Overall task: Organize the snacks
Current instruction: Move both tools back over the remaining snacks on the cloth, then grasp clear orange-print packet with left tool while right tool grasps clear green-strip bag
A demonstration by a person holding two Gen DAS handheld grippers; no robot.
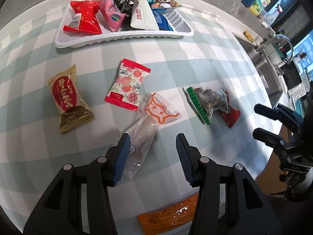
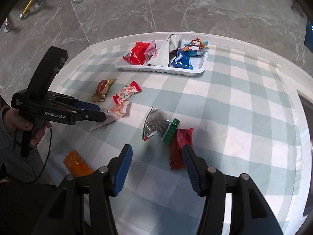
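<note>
The left gripper (image 1: 152,143) hangs over the table with its two blue pads spread apart. A clear packet (image 1: 150,125) with an orange cat face lies on the cloth under it – the left pad sits right at the packet's edge, but the pads are not squeezing it. From the right wrist view, a hand (image 2: 23,125) holds this gripper by its black handle.

The right gripper (image 2: 156,156) is spread wide too, with nothing pinched. Its right pad is just over a red packet (image 2: 179,148). Touching that red packet is a clear bag of dark seeds (image 2: 156,125) with a green strip.

Near the clear packet lie a packet with pink fruit pictures (image 1: 127,86) and a gold and red packet (image 1: 68,99). An orange packet (image 1: 168,215) sits at the near edge of the table.

At the far side of the checked cloth (image 2: 234,117) stands a white tray (image 1: 125,37) – it already holds a red bag (image 1: 86,17), a pink bag (image 1: 111,13), a white pouch (image 1: 140,13) and a blue bag (image 1: 162,19), leaning on each other.
</note>
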